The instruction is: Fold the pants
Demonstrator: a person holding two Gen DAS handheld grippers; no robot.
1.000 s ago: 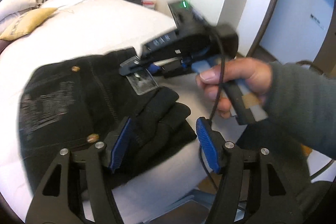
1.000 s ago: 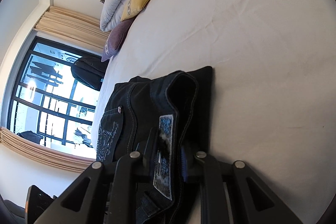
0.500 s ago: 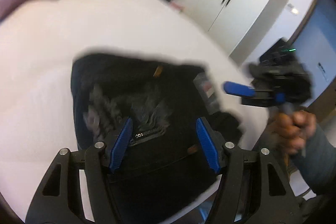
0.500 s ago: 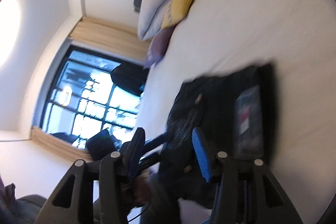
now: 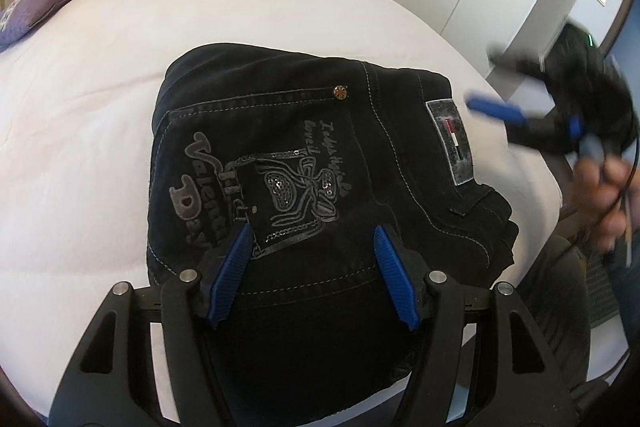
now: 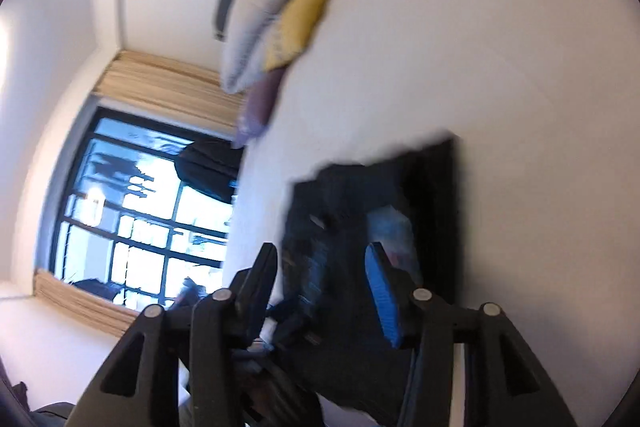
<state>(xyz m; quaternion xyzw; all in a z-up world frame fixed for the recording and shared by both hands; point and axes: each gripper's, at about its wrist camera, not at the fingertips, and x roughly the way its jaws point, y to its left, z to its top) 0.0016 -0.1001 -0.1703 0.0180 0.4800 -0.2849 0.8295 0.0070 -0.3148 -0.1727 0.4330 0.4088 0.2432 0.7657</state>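
Two blue-padded fingers of the left gripper (image 5: 312, 263) stand spread wide over the folded black pants (image 5: 304, 163), gripping nothing; the pants lie on the white bed (image 5: 100, 75), back pocket up; the right gripper (image 5: 516, 115) shows blurred at the bed's right edge. From the right wrist, the right gripper (image 6: 326, 291) gapes empty; the pants (image 6: 360, 211) lie blurred beyond, near the window (image 6: 132, 227).

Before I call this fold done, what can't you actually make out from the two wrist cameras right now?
- Near edge of the pants: left wrist view, hidden behind the left gripper, whose jaws stand open.
- Pants' layers underneath: hidden by the top layer.
- Right gripper: left wrist view, motion-blurred; its own view shows the jaws apart.
- Pants in the right wrist view: smeared, so no detail.
- Bed edges: cut off by the lens rim.
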